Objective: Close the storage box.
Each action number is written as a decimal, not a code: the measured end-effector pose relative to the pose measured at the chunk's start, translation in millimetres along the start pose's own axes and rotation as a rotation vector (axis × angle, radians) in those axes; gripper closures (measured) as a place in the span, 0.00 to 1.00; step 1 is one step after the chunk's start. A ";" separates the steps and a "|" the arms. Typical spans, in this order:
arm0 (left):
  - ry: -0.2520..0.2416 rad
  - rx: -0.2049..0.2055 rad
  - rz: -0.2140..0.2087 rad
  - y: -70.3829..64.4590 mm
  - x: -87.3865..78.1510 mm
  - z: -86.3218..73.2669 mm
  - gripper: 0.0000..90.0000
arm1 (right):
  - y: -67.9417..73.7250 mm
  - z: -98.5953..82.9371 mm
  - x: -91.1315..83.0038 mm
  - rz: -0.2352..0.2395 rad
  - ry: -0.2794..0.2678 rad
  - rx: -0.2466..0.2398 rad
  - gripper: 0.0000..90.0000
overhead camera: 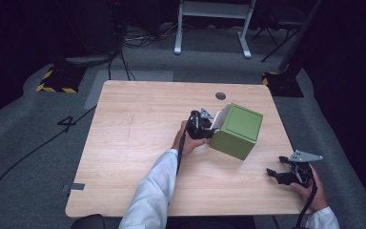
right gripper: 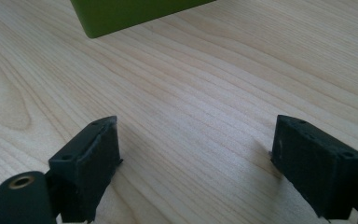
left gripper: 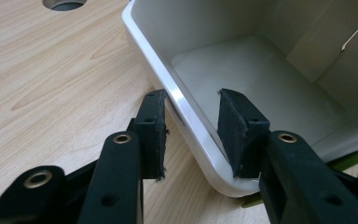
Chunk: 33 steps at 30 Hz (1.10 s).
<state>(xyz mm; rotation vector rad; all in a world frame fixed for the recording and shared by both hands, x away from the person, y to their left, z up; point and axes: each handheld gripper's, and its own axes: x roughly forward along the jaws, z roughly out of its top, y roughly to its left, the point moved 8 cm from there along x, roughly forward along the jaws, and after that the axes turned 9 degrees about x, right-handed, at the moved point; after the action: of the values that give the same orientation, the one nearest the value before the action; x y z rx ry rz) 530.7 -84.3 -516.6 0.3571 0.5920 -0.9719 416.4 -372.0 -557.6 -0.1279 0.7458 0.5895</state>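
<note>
Overhead, the green box is seen mid-table, tipped, the left gripper at its open side; closer, its white rim is straddled by narrowly parted jaws, not clamped; lastly, the right gripper is held wide, empty, well apart

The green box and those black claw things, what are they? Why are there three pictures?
A person sits at a wooden table holding a pinching tool, called a gripper, in each hand. One picture looks down from above. The other two come from small cameras riding on each gripper.

The left gripper has its two black jaws on either side of the white rim of the green box, which lies tipped on its side, white and empty inside. The jaws are not squeezed onto it yet.

The right gripper waits near the table's edge, jaws wide open, holding nothing.
</note>
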 end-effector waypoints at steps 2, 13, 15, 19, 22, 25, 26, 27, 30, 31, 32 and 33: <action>-0.002 0.004 0.001 -0.1 0.2 0.3 0.69 | -0.1 0.0 -0.1 -0.001 0.000 -0.002 0.17; -0.001 0.003 0.005 2.4 -0.5 -0.1 0.62 | 0.0 0.0 -0.1 -0.001 0.000 -0.003 0.17; -0.001 0.005 0.010 3.3 -1.0 0.3 0.61 | 0.0 0.0 -0.1 -0.001 0.000 -0.002 0.17; 0.003 0.012 0.031 6.6 -4.5 1.3 0.57 | 0.2 0.0 -0.1 -0.002 -0.001 -0.002 0.17; 0.010 0.023 0.045 8.6 -7.5 1.4 0.53 | 0.2 0.0 -0.1 -0.003 -0.001 -0.003 0.17; 0.002 0.026 0.045 9.6 -10.6 2.3 0.50 | 0.3 0.0 -0.2 -0.003 -0.002 -0.004 0.17; -0.001 0.026 0.047 10.3 -12.4 2.6 0.50 | 0.3 0.0 -0.2 -0.003 -0.001 -0.003 0.17; -0.005 0.028 0.049 11.4 -14.2 3.1 0.49 | 0.2 0.0 -0.1 -0.003 -0.001 -0.003 0.17; -0.011 0.034 0.055 13.4 -20.4 4.6 0.47 | 0.2 0.0 -0.1 -0.003 -0.001 -0.003 0.17; -0.012 0.039 0.056 13.7 -22.6 5.1 0.47 | 0.2 0.0 -0.1 -0.003 -0.002 -0.003 0.17; -0.012 0.041 0.059 14.4 -24.9 5.7 0.46 | 0.2 0.0 -0.1 -0.003 -0.001 -0.003 0.17; -0.014 0.042 0.064 15.1 -26.6 6.2 0.46 | 0.2 0.0 -0.1 -0.003 -0.001 -0.003 0.17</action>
<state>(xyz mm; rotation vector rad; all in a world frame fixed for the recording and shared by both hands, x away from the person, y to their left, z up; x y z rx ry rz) 534.2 -62.0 -495.0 0.4036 0.5446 -0.9256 416.2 -371.9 -557.5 -0.1312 0.7434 0.5881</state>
